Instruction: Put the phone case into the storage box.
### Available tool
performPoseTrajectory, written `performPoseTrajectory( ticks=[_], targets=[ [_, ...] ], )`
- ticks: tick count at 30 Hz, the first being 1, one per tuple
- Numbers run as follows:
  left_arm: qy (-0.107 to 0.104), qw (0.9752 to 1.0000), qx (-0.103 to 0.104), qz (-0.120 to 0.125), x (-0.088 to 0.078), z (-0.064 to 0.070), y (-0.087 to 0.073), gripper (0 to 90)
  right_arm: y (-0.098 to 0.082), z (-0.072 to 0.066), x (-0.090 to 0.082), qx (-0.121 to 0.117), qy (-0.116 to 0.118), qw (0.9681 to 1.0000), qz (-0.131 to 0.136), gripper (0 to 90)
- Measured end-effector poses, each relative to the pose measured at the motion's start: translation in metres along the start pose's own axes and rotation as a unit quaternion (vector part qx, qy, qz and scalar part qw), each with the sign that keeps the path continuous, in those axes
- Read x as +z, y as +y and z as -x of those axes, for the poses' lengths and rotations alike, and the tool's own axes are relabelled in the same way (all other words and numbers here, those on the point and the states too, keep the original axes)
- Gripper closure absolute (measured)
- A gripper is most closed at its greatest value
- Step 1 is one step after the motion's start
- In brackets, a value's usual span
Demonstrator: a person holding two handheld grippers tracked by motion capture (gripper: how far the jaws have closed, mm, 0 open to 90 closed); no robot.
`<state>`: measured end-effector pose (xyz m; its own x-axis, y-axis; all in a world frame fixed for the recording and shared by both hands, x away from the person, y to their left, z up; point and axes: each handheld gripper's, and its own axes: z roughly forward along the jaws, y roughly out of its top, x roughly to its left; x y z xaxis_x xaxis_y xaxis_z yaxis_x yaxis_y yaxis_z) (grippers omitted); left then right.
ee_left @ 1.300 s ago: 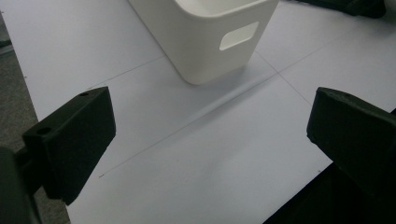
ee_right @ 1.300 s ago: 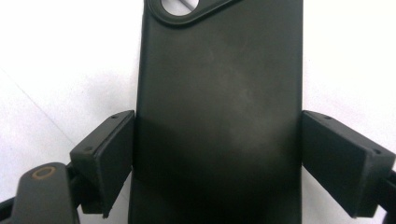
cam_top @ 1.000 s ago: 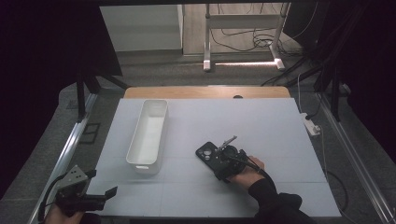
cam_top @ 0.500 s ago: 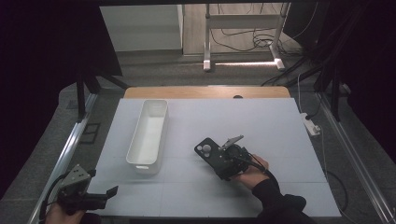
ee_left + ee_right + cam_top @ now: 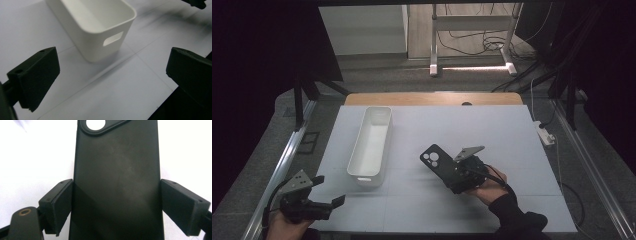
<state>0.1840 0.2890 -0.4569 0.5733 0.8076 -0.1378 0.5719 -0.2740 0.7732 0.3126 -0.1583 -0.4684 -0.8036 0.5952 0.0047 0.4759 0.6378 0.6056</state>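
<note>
A black phone case (image 5: pixel 435 161) with round camera holes is held by its long sides in my right gripper (image 5: pixel 451 176), lifted a little over the white table (image 5: pixel 472 125) right of centre. In the right gripper view both pads (image 5: pixel 60 202) press the case (image 5: pixel 117 177) from either side. A long white bin (image 5: pixel 372 142) stands left of centre, empty as far as I see. My left gripper (image 5: pixel 326 190) is at the table's near left corner, open and holding nothing. In the left gripper view the bin (image 5: pixel 100 27) with its handle slot lies ahead between the spread jaws.
A wooden strip (image 5: pixel 432 98) runs along the table's far edge. A white power strip (image 5: pixel 544 131) lies off the right side. Metal rails (image 5: pixel 287 160) flank the table, and a stand with cables (image 5: pixel 472 45) is on the floor beyond.
My right gripper has risen slightly with the phone case and shifted a little toward the far left. The left gripper has stayed about where it was.
</note>
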Motion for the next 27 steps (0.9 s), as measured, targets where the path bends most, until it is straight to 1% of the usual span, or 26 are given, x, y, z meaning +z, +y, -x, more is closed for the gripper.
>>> performPoseTrajectory(
  ticks=[1,5,11,12,14,16,18,20,22,24,25,27],
  targets=[
    [-0.002,1.0,0.004,0.002,0.001,0.001,0.002,0.0,0.0,0.0,-0.002,-0.002,0.003,1.0,0.003,14.7],
    [-0.025,0.9995,0.016,0.006,0.008,0.002,0.011,0.0,-0.002,-0.001,-0.008,-0.005,0.015,0.9998,0.015,14.7],
    [-0.039,0.9984,0.04,0.009,0.015,0.006,0.024,0.0,-0.005,-0.002,-0.017,0.0,0.028,0.9992,0.03,14.6],
    [-0.039,0.9984,0.04,0.009,0.015,0.006,0.024,0.0,-0.005,-0.002,-0.017,0.0,0.028,0.9992,0.03,14.6],
    [-0.044,0.9976,0.052,0.012,0.018,0.007,0.029,0.0,-0.006,-0.002,-0.021,0.001,0.033,0.9987,0.038,14.6],
    [-0.05,0.9969,0.06,0.013,0.021,0.009,0.034,0.0,-0.007,-0.003,-0.024,0.002,0.036,0.9984,0.044,14.7],
    [-0.055,0.9963,0.065,0.015,0.024,0.01,0.039,0.0,-0.007,-0.003,-0.027,0.003,0.039,0.998,0.049,14.7],
    [-0.058,0.9957,0.071,0.013,0.027,0.012,0.043,0.0,-0.008,-0.004,-0.03,-0.001,0.041,0.9975,0.058,14.7],
    [-0.062,0.995,0.077,0.013,0.032,0.013,0.049,0.0,-0.009,-0.005,-0.033,0.0,0.042,0.9972,0.063,14.7],
    [-0.071,0.994,0.082,0.016,0.036,0.015,0.054,0.0,-0.011,-0.005,-0.035,-0.002,0.045,0.9967,0.068,14.7],
    [-0.071,0.994,0.082,0.016,0.036,0.015,0.054,0.0,-0.011,-0.006,-0.037,0.0,0.045,0.9967,0.068,14.7],
    [-0.079,0.993,0.085,0.02,0.039,0.016,0.059,0.0,-0.012,-0.006,-0.038,-0.001,0.046,0.9965,0.07,14.7]
  ],
)
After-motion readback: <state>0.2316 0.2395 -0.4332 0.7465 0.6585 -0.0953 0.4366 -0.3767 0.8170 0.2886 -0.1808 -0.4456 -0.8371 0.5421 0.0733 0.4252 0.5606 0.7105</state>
